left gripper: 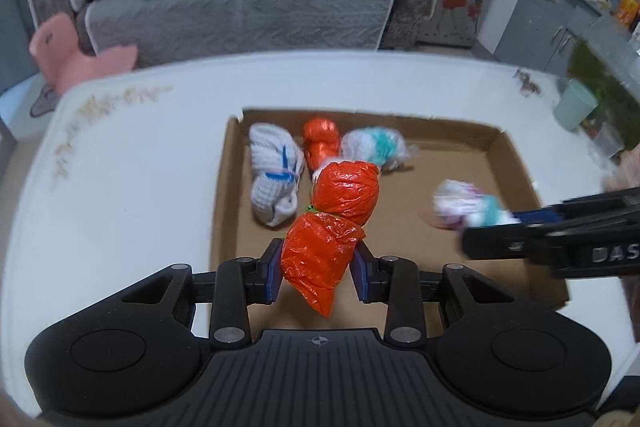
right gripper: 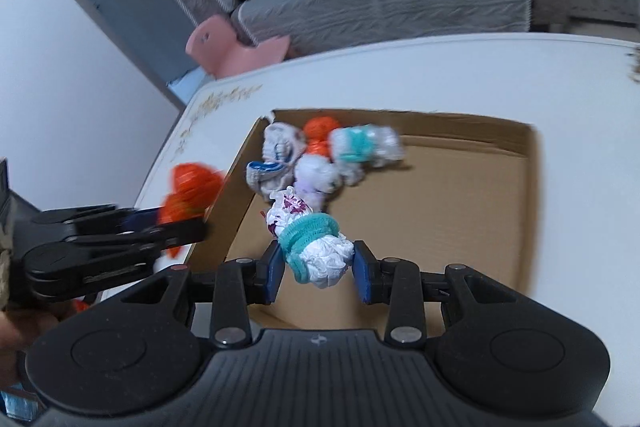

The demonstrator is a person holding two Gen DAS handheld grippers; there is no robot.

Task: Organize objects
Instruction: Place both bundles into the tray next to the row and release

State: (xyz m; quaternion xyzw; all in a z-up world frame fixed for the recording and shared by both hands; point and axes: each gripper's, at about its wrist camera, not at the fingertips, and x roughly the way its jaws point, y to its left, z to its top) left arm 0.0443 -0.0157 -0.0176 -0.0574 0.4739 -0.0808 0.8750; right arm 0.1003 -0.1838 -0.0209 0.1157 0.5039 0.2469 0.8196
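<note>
Two bundles are in hand, both above the shallow cardboard box (left gripper: 496,147) that serves as the reference point. First, an orange plastic bundle (left gripper: 328,223) — two crinkled lobes pinched at a green-tied waist — clamped at its nearer lobe between the blue pads of the left gripper (left gripper: 317,270), hanging over the box's near left part. Second, a white crumpled bundle (right gripper: 310,243) with purple print and a teal elastic band round its middle, gripped by the right gripper (right gripper: 319,271), its jaws pressing on the bundle's white end, over the box's near edge; in the left wrist view it shows blurred over the box's right side. Inside the box, clustered in the far left corner: a white bundle with a blue tie (left gripper: 276,175), a smaller orange bundle (left gripper: 320,143) behind it, and a white-and-teal bundle (left gripper: 374,147) to its right, the three touching or nearly so. The box sits on a white table (left gripper: 120,195) with a faded gold pattern at its far left corner. A pale green cup (left gripper: 574,105) stands on the table beyond the box's far right corner. Behind the table — a grey sofa (left gripper: 240,3) heaped with dark and pale-blue clothing, and a pink stool (left gripper: 68,55) at its left end.
</note>
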